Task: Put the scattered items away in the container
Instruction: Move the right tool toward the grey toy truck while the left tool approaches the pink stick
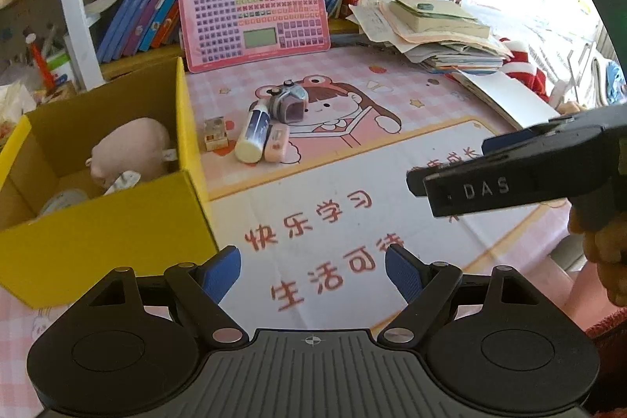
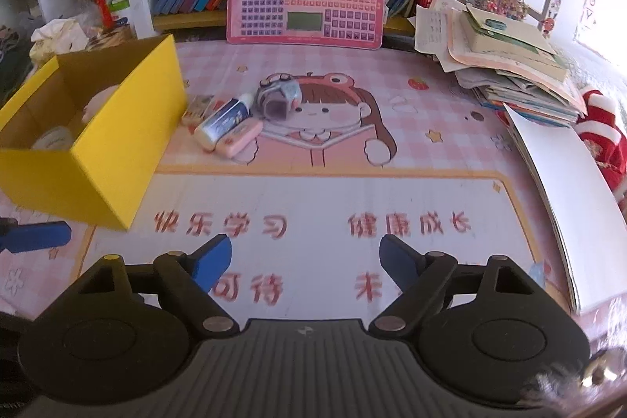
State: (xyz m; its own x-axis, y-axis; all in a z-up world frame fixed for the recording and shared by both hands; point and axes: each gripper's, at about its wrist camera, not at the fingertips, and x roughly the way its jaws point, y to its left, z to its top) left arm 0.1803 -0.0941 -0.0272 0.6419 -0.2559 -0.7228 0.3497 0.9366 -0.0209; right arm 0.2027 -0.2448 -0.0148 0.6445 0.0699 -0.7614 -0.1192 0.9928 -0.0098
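- Your left gripper (image 1: 312, 271) sits at the 6 o'clock edge of the left wrist view, pointing steeply down, its blue fingertips (image 1: 221, 271) spread wide with nothing between them.
- Your right gripper (image 2: 305, 263) sits at 6 o'clock in its own view, tilted down the same way, jaws apart and empty.
- In the left wrist view that right gripper also reaches in from 3 o'clock as a black body lettered "DAS".
- Your right hand (image 1: 605, 249) wraps its handle at about 4 o'clock.
- A blue fingertip of your left gripper shows at 9 o'clock in the right wrist view.
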